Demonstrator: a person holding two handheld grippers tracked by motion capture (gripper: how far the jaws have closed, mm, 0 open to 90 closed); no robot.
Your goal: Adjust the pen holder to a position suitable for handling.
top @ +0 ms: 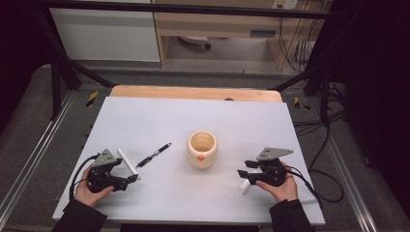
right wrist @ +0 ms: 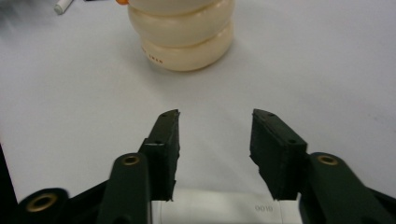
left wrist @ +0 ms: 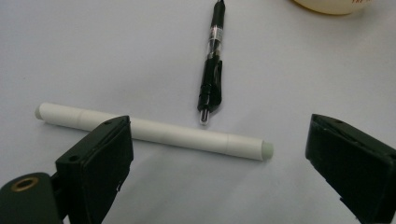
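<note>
Lying just ahead of the left hand-held gripper (left wrist: 219,154), whose jaws stand wide apart, a white marker (left wrist: 154,132) rests flat on the table (top: 159,121) beside a black pen (left wrist: 212,65). The right hand-held gripper (right wrist: 215,140), jaws partly apart, straddles another white tube (right wrist: 233,207). A cream cup (top: 202,150) stands between them, bare table beyond.

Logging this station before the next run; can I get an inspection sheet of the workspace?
Surface: pale grey table, flat.
Job's things: white marker between the open jaws of the left hand-held gripper, untouched; second white marker lies under the right hand-held gripper, jaws apart.
Clutter: black pen; cream cup, upright, mid-table.
Cables: one trails from each gripper; more on the floor, right.
Surroundings: black frame, wooden cabinet behind.
</note>
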